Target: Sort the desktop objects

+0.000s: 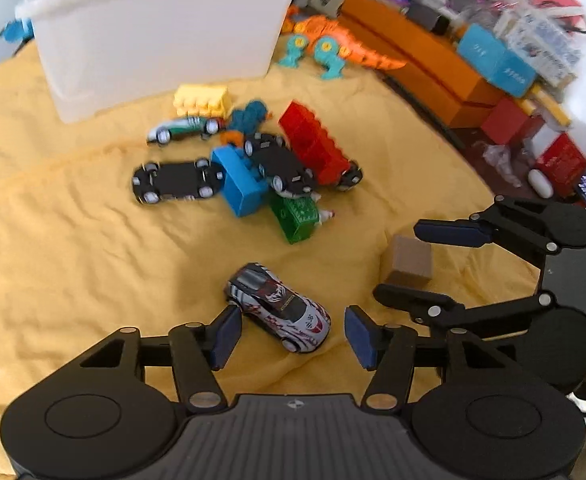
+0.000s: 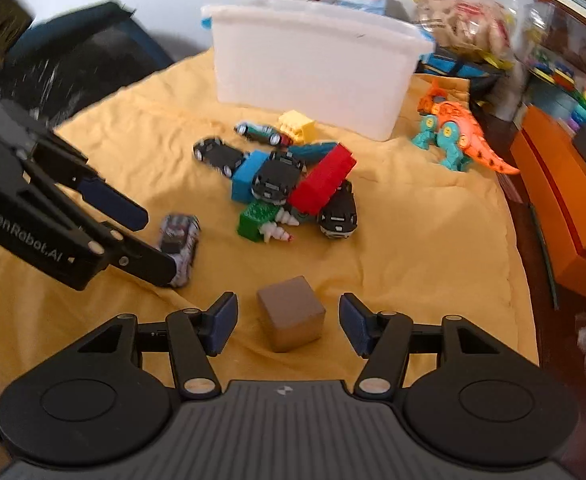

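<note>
Two open grippers, each lined up on its own toy over a yellow cloth.

Your left hand-held gripper (image 1: pixel 291 336) is spread wide around the silver toy car (image 1: pixel 279 312), not yet touching it; your right hand-held gripper (image 2: pixel 289 322) is equally wide around the brown cube (image 2: pixel 291 314), which stands apart from the pile; both sit near you, likely because loose pieces are easiest to take first; the white bin (image 2: pixel 313 76) waits beyond the jumbled cars and bricks (image 2: pixel 285 180).

Home playroom: toy cars (image 1: pixel 179 182), dinosaur (image 2: pixel 459 136), bin (image 1: pixel 161 28).
</note>
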The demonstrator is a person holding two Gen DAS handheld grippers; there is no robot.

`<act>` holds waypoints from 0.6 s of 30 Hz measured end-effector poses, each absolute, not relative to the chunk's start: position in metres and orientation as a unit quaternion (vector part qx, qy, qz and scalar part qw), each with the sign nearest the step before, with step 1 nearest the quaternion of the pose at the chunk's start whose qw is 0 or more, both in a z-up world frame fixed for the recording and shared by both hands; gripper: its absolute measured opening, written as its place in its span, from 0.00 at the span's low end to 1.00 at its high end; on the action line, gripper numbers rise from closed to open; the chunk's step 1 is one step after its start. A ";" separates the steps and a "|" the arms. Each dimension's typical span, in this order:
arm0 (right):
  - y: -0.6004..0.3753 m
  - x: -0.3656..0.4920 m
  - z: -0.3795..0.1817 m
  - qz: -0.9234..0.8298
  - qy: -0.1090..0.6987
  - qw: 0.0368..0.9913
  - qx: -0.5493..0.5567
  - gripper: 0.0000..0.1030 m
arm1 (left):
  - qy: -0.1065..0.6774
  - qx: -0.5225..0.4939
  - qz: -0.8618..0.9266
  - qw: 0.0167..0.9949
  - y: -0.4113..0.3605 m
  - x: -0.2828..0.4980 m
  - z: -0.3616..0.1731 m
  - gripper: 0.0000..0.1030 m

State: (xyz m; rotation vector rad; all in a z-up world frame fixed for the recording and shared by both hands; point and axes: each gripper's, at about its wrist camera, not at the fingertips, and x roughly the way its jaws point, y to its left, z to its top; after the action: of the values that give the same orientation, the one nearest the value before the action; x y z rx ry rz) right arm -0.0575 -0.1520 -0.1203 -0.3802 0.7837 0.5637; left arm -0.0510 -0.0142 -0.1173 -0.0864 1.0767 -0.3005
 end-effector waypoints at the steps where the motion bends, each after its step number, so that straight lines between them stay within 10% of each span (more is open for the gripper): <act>1: -0.151 -0.055 -0.124 0.274 0.374 0.866 -0.187 0.55 | 0.515 -0.043 -0.137 0.845 -0.016 -0.048 -0.120 0.59; 7: -0.155 -0.046 -0.131 0.320 0.386 0.844 -0.189 0.32 | 0.509 -0.002 -0.130 0.851 -0.038 -0.034 -0.119 0.49; 18: -0.182 -0.040 -0.133 0.358 0.375 0.836 -0.177 0.32 | 0.490 0.045 -0.104 0.865 -0.044 -0.051 -0.115 0.38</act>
State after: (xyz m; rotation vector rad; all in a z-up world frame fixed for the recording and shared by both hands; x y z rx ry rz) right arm -0.0403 -0.1825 -0.1332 -0.3740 0.7945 0.7578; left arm -0.0514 -0.0441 -0.1148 0.0936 1.0258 -0.2181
